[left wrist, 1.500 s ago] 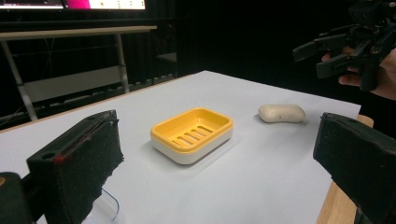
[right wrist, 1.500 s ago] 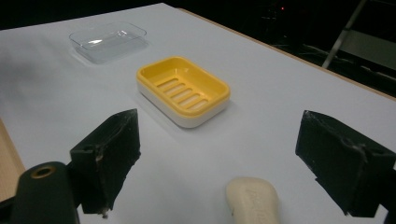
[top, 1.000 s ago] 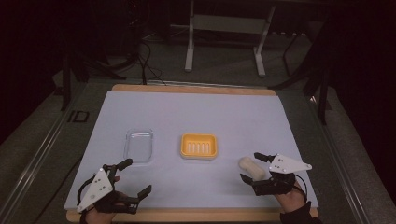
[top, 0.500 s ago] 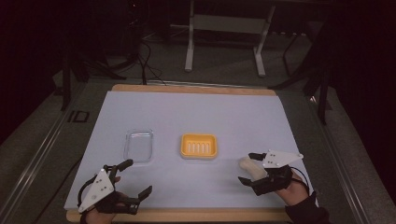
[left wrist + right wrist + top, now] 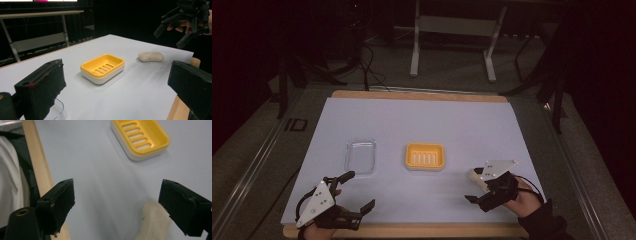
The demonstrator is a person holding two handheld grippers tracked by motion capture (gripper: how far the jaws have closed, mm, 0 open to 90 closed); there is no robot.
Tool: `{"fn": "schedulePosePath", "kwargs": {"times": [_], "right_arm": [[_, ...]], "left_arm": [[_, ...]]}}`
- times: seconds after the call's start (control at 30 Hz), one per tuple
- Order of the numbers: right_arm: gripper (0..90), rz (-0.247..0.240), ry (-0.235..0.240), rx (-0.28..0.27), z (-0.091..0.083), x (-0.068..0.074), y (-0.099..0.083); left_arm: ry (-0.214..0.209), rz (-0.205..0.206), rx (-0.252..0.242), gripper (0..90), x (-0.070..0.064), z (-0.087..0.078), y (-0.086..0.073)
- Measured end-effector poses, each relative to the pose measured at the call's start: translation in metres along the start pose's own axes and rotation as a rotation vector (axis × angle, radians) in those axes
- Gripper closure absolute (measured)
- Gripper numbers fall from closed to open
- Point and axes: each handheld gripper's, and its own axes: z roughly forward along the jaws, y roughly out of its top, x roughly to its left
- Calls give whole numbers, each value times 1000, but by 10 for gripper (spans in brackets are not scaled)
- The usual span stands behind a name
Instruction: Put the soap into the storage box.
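Your right gripper (image 5: 476, 186) has slid forward over the pale oval soap bar (image 5: 474, 174), jaws spread wide, partly hiding it near the table's (image 5: 422, 120) right edge. Your left gripper (image 5: 357, 192) rests released at the near-left corner.

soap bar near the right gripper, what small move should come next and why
Probably shift the right gripper sideways over the soap bar and lower it. Its jaws stand wide open, and in the right gripper view the bar lies off-centre, close to one jaw, flat on the table. The yellow soap dish sits empty nearby, a likely destination.
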Motion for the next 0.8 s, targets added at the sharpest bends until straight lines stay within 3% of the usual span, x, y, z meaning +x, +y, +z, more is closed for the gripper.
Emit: {"fn": "schedulePosePath", "kwargs": {"times": [0.17, 0.53, 0.8], "right_arm": [[129, -25, 28, 102, 5, 2, 6], [132, -7, 85, 226, 13, 1, 14], [135, -7, 98, 324, 22, 1, 17]], "left_arm": [[-2, 0, 3, 12, 0, 0, 0], [-2, -1, 4, 12, 0, 0, 0], [-5, -3, 5, 12, 0, 1, 0]]}}
